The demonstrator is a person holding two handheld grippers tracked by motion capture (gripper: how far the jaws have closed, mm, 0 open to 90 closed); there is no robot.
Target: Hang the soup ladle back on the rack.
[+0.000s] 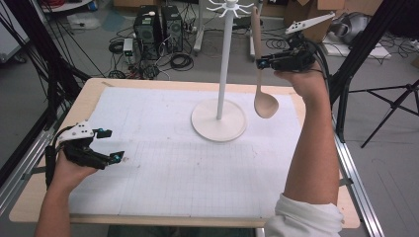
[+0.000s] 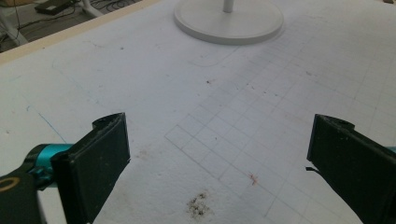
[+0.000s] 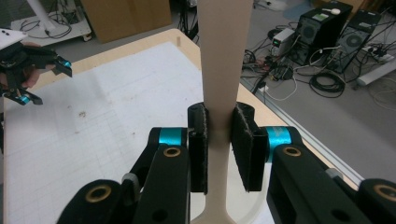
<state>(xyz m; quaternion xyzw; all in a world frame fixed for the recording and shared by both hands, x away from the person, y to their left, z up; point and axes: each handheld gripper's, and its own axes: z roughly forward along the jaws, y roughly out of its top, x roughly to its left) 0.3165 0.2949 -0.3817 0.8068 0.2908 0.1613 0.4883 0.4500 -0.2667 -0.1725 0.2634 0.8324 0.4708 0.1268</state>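
Clearly the right gripper (image 1: 263, 62) was clamped on the handle of the wooden spoon (image 1: 265, 101), which hung upright, bowl down, just right of the white stand (image 1: 223, 59); its hooks lay up and left. The left gripper (image 1: 109, 144) rested apart, far off.

Stand (image 1: 219, 118) on the far centre of the mat (image 1: 163, 173), which covers the table (image 1: 89, 91). Ladle (image 1: 263, 74) hangs upright just right of the stand's pole, bowl lowermost, apparently clear of the mat, clamped in the right gripper (image 1: 260, 62). Left gripper (image 1: 112, 145) at the mat's left edge, well apart.
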